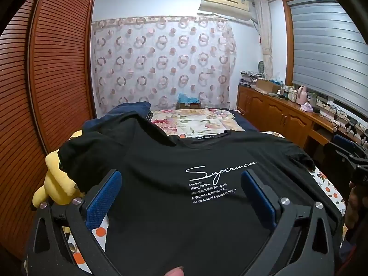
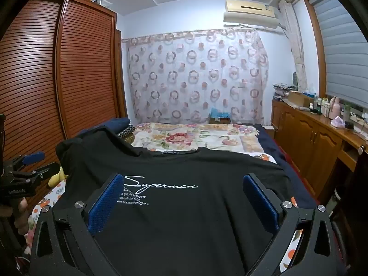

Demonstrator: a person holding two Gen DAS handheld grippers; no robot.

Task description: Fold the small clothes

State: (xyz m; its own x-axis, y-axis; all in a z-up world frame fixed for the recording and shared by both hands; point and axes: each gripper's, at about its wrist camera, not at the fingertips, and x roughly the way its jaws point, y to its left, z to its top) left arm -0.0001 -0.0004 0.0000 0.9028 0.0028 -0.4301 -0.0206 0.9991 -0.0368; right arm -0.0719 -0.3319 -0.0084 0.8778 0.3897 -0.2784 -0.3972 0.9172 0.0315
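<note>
Lying flat on the bed, front up, the black T-shirt runs its long axis from the near hem to the far collar, straight ahead of both tools. At the left, its sleeve drapes over a yellow plush toy. Left gripper hangs released above the near left part; right gripper hangs released above the near right part. Each seems equally close to the hem, so either sleeve could likely be taken first.

Black T-shirt's hem cut off below; yellow plush toy half hidden under its sleeve.
</note>
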